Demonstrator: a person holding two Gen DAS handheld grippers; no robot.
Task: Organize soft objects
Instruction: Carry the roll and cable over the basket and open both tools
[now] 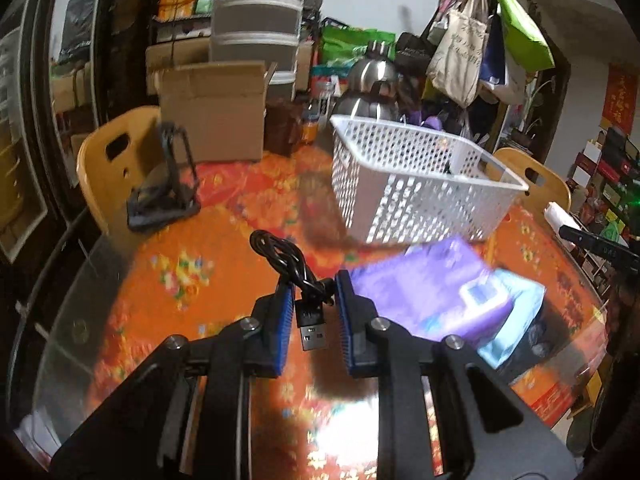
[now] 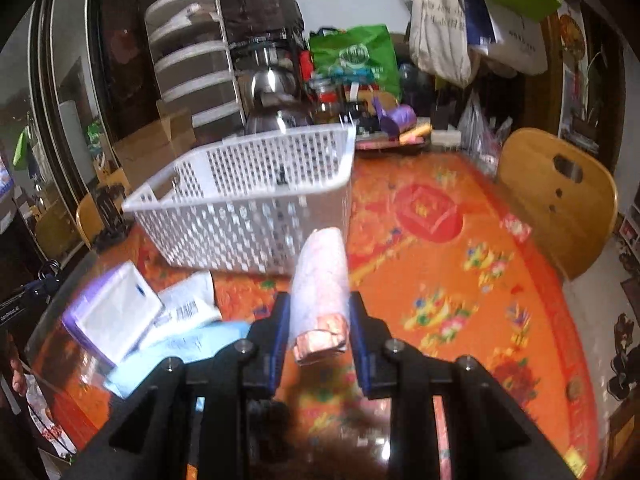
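Note:
My left gripper (image 1: 311, 280) is shut on a coiled black USB cable (image 1: 290, 266), held above the table with its plug (image 1: 313, 330) hanging down between the blue pads. A rolled pale pink cloth (image 2: 320, 280) with an orange-pink end is clamped in my right gripper (image 2: 319, 300), which is shut on it. The white perforated basket (image 1: 416, 184) (image 2: 248, 216) stands on the table beyond both grippers. A purple and white tissue pack (image 1: 436, 288) (image 2: 110, 316) lies beside a light blue packet (image 1: 516, 316) (image 2: 176, 348) near the basket's front.
The table wears an orange-red flowered cloth (image 2: 448, 280) under glass. A black phone stand (image 1: 168, 192) sits at its left edge. Wooden chairs (image 1: 116, 168) (image 2: 560, 196) flank it. A cardboard box (image 1: 216, 108), steel kettle (image 1: 372, 80), drawers and hanging bags (image 1: 464, 48) crowd the far side.

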